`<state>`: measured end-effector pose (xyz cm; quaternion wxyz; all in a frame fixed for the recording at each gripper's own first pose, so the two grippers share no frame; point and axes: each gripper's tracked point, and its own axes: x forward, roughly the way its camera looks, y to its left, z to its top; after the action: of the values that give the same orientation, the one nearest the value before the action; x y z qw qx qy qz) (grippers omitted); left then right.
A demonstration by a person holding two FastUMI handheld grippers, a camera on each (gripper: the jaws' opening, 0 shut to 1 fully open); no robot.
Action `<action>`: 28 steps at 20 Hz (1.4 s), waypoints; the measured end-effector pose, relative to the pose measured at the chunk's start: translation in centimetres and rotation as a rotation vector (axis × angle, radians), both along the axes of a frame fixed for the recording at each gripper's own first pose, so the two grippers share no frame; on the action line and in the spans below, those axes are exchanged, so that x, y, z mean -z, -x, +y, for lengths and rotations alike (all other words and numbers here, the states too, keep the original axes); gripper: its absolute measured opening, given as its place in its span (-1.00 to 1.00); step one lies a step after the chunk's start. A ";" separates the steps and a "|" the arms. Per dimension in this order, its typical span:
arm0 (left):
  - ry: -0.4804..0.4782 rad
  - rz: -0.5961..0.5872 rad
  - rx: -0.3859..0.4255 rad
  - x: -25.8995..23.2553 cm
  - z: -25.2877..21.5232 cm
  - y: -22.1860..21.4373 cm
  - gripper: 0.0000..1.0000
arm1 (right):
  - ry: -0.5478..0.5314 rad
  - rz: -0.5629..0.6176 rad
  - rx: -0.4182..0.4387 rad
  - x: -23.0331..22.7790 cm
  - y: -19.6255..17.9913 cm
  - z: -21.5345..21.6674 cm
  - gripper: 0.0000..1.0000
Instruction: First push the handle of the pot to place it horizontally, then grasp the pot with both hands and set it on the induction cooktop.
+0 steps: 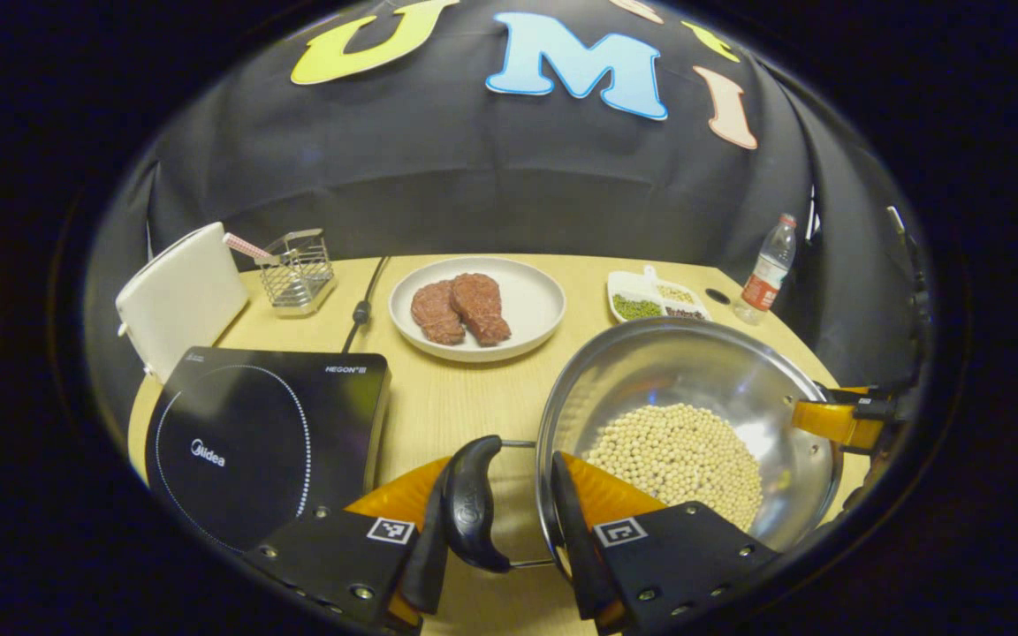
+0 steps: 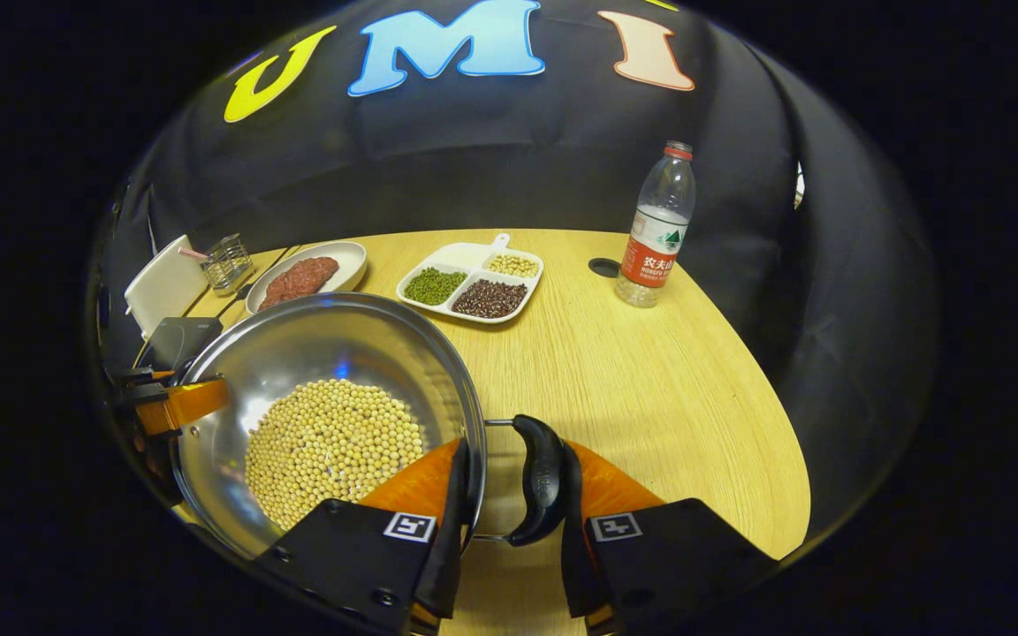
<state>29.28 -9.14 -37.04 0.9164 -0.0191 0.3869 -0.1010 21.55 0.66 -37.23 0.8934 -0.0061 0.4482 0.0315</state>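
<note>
Steel, shiny and round: one pot (image 1: 695,397) sits between my two tools on the pale wooden surface (image 2: 650,371), with a heap of pale beans (image 1: 677,455) in its bottom. It has two black side handles, each on a pair of wire arms. My left tool (image 1: 509,521) straddles one handle (image 1: 472,503): its outer finger lies against the handle's outside, its inner finger stands against the pot's rim, so the tool is clenched around handle and rim together. My right tool (image 2: 509,503) does the same at the other handle (image 2: 537,481), one finger inside the rim above the beans, the other just outside the black grip. In each gripper view the other tool shows across the pot at the far rim.

Just left of my left tool lies one black induction cooktop (image 1: 270,442), flat on the surface and close beside the pot but not under it. Beyond the cooktop stand one white board (image 1: 182,296) and one wire rack (image 1: 299,269). Ahead of my left tool is one white plate (image 1: 527,309) carrying two pieces of raw meat (image 1: 460,309). Ahead of my right tool lies one white divided tray (image 2: 456,265) with three compartments of beans, green, dark and pale. Farther right stands one upright water bottle (image 2: 655,225) with a red cap.
</note>
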 end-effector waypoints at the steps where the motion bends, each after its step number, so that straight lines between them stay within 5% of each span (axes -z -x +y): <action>1: 0.000 -0.007 0.004 -0.6 0.3 0.2 0.17 | 0.005 0.000 -0.003 -0.5 0.1 0.1 -0.09; 10: 0.004 -0.017 0.008 -4.8 4.4 0.1 0.15 | -0.007 -0.009 -0.003 -4.6 0.5 3.6 -0.02; 28: -0.013 -0.033 -0.025 -6.9 19.9 -0.1 0.16 | -0.060 -0.024 -0.031 -7.5 1.3 17.5 -0.02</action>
<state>29.42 10.77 -30.11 0.9238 -0.0162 0.3724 -0.0873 20.27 18.11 -29.76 0.8979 0.0136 0.4360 0.0588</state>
